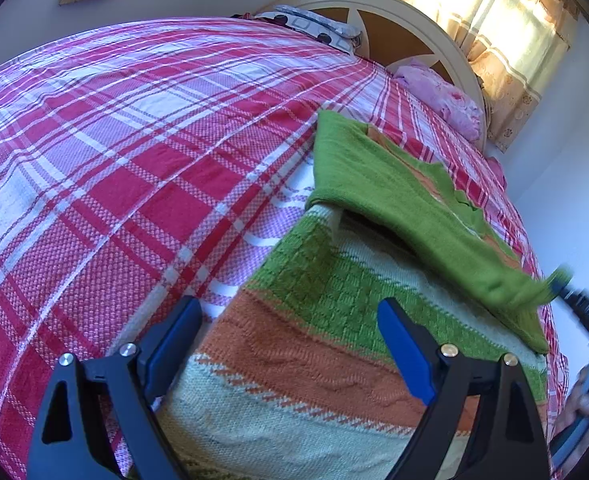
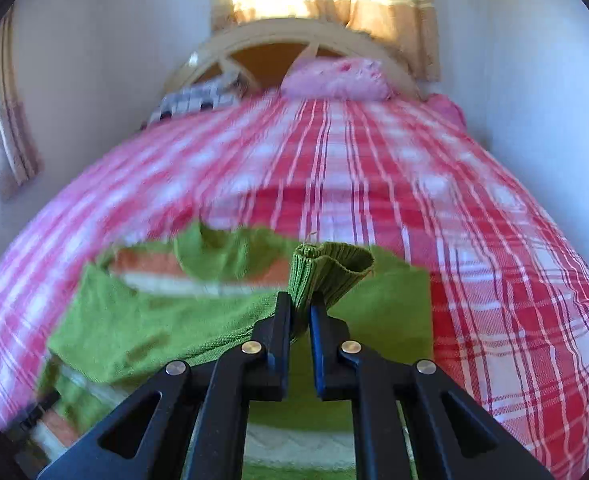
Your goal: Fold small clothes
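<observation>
The right gripper (image 2: pixel 300 306) is clenched on the ribbed green cuff (image 2: pixel 330 270) of a small knitted sweater, the cuff bunched between the black and blue pads and flaring open just beyond the tips. From that pinch the plain green sleeve (image 2: pixel 142 332) runs back toward the body of the garment, lifted off the bed; in the left wrist view the same sleeve (image 1: pixel 414 208) stretches diagonally across the sweater toward the right gripper at the frame's far right edge. Holding the cuff looks meant to carry the sleeve inward over the torso, the usual first fold.

The left gripper (image 1: pixel 290 344) stands released, its blue-padded fingers (image 1: pixel 404 350) spread wide with nothing between them, poised above the sweater's striped knit body (image 1: pixel 302 320) of green checks, an orange band and cream. It appears to wait there either to pin the fabric down or to take the other side once the sleeve lands.

Beyond both pairs of fingers the sweater lies on a red, pink and white plaid bedspread (image 1: pixel 134 160), near the bed's edge. Farther off are a pink pillow (image 2: pixel 334 78), a cream arched headboard (image 2: pixel 270 36) and sunlit curtains (image 1: pixel 506 32).
</observation>
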The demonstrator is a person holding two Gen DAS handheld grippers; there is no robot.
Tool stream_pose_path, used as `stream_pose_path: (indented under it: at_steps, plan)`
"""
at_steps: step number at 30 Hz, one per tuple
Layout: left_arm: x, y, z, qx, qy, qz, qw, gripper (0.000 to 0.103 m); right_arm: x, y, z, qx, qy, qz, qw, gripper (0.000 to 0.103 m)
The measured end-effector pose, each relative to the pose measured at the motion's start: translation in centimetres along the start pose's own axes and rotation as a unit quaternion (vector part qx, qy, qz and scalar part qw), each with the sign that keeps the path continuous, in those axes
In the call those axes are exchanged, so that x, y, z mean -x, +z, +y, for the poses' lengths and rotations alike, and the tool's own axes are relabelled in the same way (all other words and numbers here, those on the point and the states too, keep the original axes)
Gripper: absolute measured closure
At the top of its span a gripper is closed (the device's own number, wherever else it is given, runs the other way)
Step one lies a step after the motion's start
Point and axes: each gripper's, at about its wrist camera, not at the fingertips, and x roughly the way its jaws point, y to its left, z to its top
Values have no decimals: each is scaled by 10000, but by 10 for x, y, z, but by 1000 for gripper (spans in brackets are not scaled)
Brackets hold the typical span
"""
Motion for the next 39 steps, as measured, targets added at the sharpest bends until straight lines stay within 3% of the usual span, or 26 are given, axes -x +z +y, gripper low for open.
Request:
stream_pose_path:
  at_steps: [2, 6, 10, 14, 17, 20, 22, 24, 27, 30, 33, 35, 36, 39]
  plan:
    - [0, 0, 0, 22, -21, -2, 10000, 11, -12, -17, -9, 28, -340, 316, 9989, 76]
    - [-1, 2, -4, -49, 121, 61, 9999, 11, -7, -40, -41, -278, -1130, 298, 9928, 76]
    - [-7, 11, -20, -391, 649, 215, 9969, 11, 19, -42, -67, -1001, -751, -19, 9921, 75]
    - [-16, 35, -26, -376, 976, 158, 9944, 11, 25, -27, -41, -802, -244, -317, 9960, 75]
    - [-39, 54, -28, -391, 1405, 403, 9885, 10, 10, -16, -7, -444, 141, -207, 9987, 75]
    - [-50, 61, -28, -617, 1653, 208, 9841, 3, -14, -13, 24, -150, 594, 88, 9981, 75]
    - [-51, 63, -23, -618, 1618, 178, 9847, 1, -33, -20, 42, 88, 830, 451, 9955, 75]
    - [-44, 64, -14, -446, 1407, 140, 9890, 1, -38, -32, 46, 317, 816, 640, 9941, 75]
    - [-37, 60, -11, -752, 1447, 185, 9864, 1, -20, -47, 37, 801, 462, 542, 9942, 74]
    - [-25, 55, -5, -800, 1375, 221, 9870, 1, -5, -62, 7, 746, 68, 633, 9952, 58]
    - [-11, 53, 2, -809, 1494, 151, 9853, 3, 11, -74, -26, 483, -282, 782, 9954, 54]
    - [-2, 57, 8, -705, 1561, 76, 9852, 3, 20, -74, -38, 294, -308, 663, 9969, 54]
    - [3, 61, 9, -640, 1508, -17, 9865, 3, 28, -71, -41, 195, -414, 449, 9979, 54]
    - [12, 75, -6, -662, 1407, -374, 9871, 3, 45, -53, -35, 73, -207, -118, 9997, 56]
